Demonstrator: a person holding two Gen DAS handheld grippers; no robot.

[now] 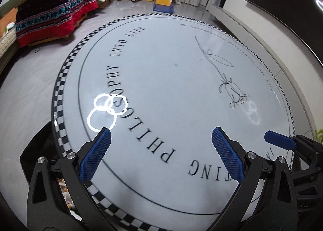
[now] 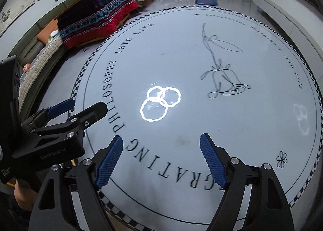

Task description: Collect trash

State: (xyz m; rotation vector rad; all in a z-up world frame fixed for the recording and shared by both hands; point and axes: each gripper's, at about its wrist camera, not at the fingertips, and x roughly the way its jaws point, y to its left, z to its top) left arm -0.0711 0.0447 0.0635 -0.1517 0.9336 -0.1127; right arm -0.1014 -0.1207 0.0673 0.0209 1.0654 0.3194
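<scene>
On the round table (image 2: 201, 130) I can read large black letters curving along the inner ring: "INTEGRATING PHILOSOPHY INTO LIFE", though my right view cuts the first word to "EGRATING" behind a finger. In my left view the same line shows as "PHILOSOPHY INTO LIFE", plus "TING". A smaller line runs round the far rim; from the right I make out "Integrating Philosophy Into Life", the middle blurred. The body of the left gripper (image 2: 60, 109) carries pale lettering that looks like "GenRobot.AI". A smaller label beside it is too small to read.
</scene>
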